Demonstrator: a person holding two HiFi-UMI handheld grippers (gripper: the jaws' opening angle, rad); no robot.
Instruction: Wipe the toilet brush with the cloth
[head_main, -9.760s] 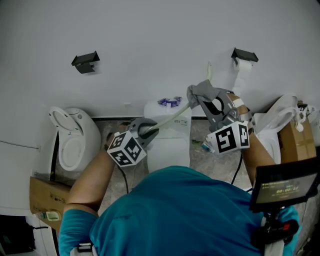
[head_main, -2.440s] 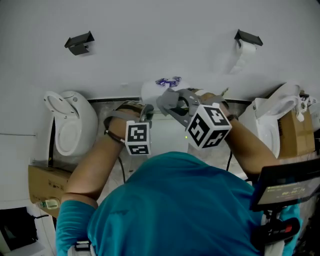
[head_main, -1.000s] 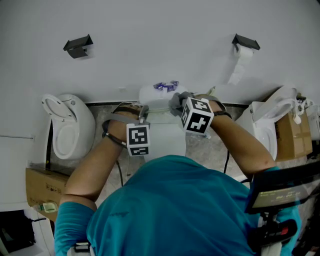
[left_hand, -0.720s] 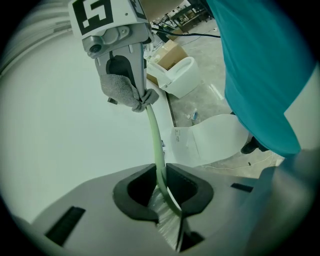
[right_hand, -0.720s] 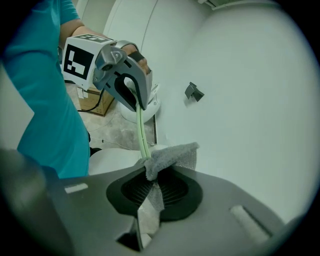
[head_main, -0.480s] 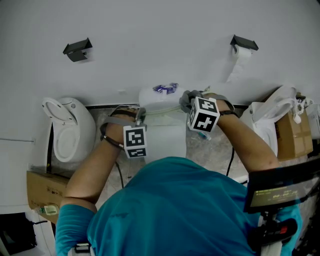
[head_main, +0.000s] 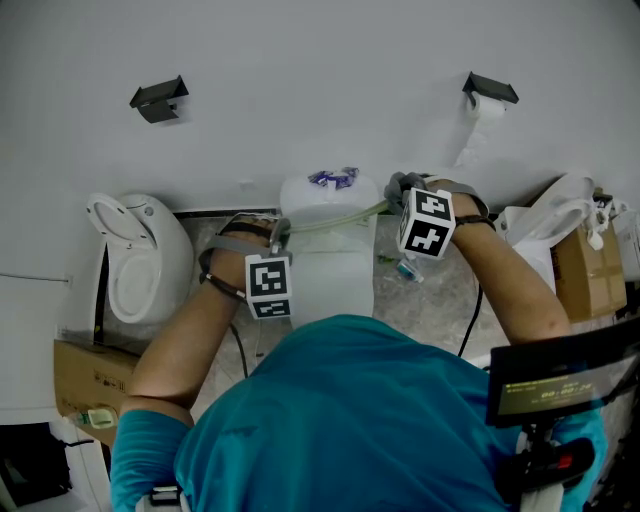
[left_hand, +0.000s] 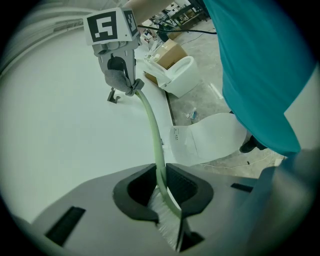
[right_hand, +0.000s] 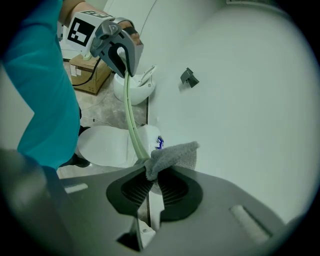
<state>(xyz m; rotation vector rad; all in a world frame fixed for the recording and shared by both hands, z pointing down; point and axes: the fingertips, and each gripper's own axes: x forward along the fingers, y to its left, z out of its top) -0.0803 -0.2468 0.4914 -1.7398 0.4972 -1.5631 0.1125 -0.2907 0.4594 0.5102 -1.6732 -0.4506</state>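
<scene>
1. The person (head_main: 330, 420), in a teal shirt, fills the lower half of the head view, with both forearms reaching forward. A dark screen (head_main: 560, 372) sits at the lower right and appears in this view only.
2. The left tongs (left_hand: 162, 182) are closed on the toilet brush (left_hand: 155, 145) where the handle meets the head. Only the left gripper view shows the white bristles (left_hand: 167, 217), which lie between and behind the pads. In the head view the marker cube covers that part.
3. The toilet brush has a pale green, slender, curved handle. It is held clear of any surface and spans from one pair of tongs to the other, above the middle toilet (head_main: 335, 285) and its tank (head_main: 325, 200).
4. The right tongs (right_hand: 152, 177) are closed on the grey cloth (right_hand: 170, 155), which is bunched around the far end of the handle.
   - The right gripper view shows the cloth pinched between ribbed pads, with a fold standing out beyond them.
   - The head view gives only a small grey tuft.
   - The left gripper view shows the same grip from the opposite end of the handle.
5. A small blue-purple item (head_main: 335, 178) lies on top of the tank.
6. The left-hand toilet (head_main: 140, 265) has a cardboard box (head_main: 85, 385) beside it. The right-hand toilet (head_main: 545, 235) also has a box beside it.
7. On the white wall (head_main: 320, 70), a dark bracket (head_main: 158, 97) is mounted at the upper left. A second bracket at the upper right holds a hanging paper roll (head_main: 478, 130). The right gripper view shows one bracket only.
</scene>
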